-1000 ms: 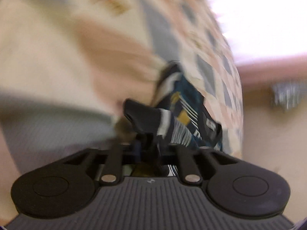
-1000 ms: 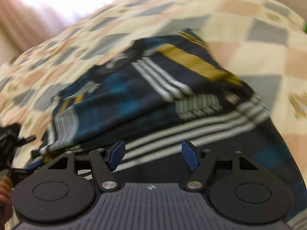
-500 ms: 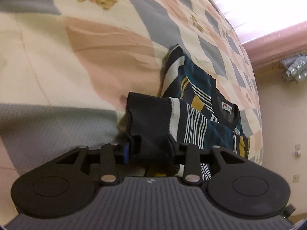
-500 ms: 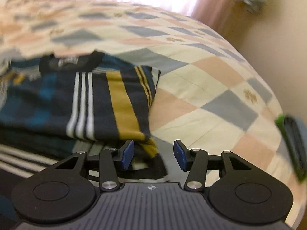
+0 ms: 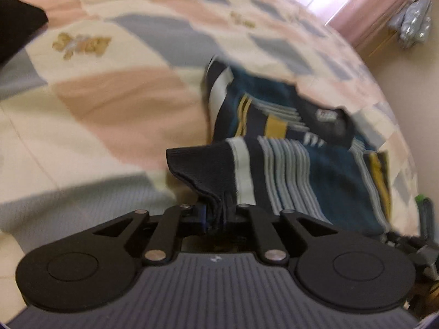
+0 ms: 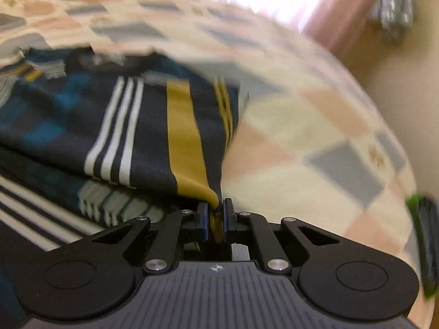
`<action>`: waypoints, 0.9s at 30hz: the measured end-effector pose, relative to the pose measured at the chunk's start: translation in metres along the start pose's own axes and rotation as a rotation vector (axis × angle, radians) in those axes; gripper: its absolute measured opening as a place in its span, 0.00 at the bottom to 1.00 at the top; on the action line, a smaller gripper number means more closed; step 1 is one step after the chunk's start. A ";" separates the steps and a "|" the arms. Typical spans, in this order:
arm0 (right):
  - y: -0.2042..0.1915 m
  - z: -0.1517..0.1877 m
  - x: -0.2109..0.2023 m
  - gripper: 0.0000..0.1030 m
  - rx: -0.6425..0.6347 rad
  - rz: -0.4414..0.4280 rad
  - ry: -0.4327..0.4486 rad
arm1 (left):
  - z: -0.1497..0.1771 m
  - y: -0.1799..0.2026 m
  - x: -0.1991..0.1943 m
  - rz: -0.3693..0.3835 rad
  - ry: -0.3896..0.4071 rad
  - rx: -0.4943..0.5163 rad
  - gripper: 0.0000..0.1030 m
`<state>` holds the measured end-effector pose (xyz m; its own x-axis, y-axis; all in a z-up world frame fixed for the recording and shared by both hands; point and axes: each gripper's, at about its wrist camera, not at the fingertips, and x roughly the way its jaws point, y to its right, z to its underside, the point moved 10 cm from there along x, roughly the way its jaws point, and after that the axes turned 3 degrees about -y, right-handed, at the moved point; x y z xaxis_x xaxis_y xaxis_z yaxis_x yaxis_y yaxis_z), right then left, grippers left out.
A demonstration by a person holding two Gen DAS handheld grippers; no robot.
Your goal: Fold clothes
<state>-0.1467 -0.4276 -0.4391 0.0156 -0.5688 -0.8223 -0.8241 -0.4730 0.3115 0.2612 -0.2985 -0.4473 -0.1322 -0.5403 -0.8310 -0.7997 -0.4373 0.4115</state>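
left gripper (image 5: 216, 218): jaws closing, dark ribbed hem of the sweater (image 5: 315, 148) bunched between the pads. Pinch sits at the cuff/hem band, lower centre of the left wrist view, likely because the thick rib gives a firm hold.
right gripper (image 6: 216, 219): pressed together on a fold of the sweater (image 6: 115, 126), mustard stripe edge squeezed between the blue pads (image 6: 203, 220), lower centre of the right wrist view.
sweater location: lying on the checked bedspread (image 5: 115, 104), centre right in the left view, left half in the right view. Navy with teal, white and mustard stripes; collar label faces up toward the upper part.
why two grips: each tool takes an opposite side edge, so the cloth can be lifted evenly and carried over as one flap. Judged, not seen.
fold state: lower part already looks doubled over the body; not yet a neat packet.
bedspread: flat, soft, gives a wide surface to lay folds.
blur: both views smeared, fine detail unclear.
other: green-and-dark object (image 6: 424, 246) at right edge, cannot identify; curtain (image 5: 384, 2) upper right.
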 end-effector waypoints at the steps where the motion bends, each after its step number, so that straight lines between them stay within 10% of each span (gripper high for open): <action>1: -0.001 0.004 0.003 0.08 0.005 -0.008 -0.008 | -0.001 -0.003 -0.002 -0.010 0.006 -0.021 0.18; 9: 0.008 -0.010 -0.030 0.29 0.054 -0.030 0.023 | 0.017 -0.037 -0.040 0.136 0.010 -0.486 0.61; 15: 0.007 -0.013 -0.055 0.46 0.166 -0.074 0.065 | 0.025 -0.044 -0.021 0.198 0.036 -0.708 0.57; 19: -0.009 -0.006 -0.054 0.46 0.177 -0.110 0.046 | 0.010 -0.023 -0.009 0.040 0.027 -0.474 0.10; 22: -0.018 0.001 -0.055 0.46 0.183 -0.136 0.035 | -0.003 0.019 -0.012 -0.206 0.051 -0.052 0.05; 27: -0.013 0.013 -0.057 0.46 0.227 -0.155 0.021 | 0.002 0.113 -0.015 -0.412 0.179 0.545 0.04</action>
<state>-0.1443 -0.3803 -0.4024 0.1616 -0.5165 -0.8409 -0.9167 -0.3942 0.0660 0.1714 -0.3388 -0.3893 0.3057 -0.5382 -0.7854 -0.9494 -0.2351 -0.2084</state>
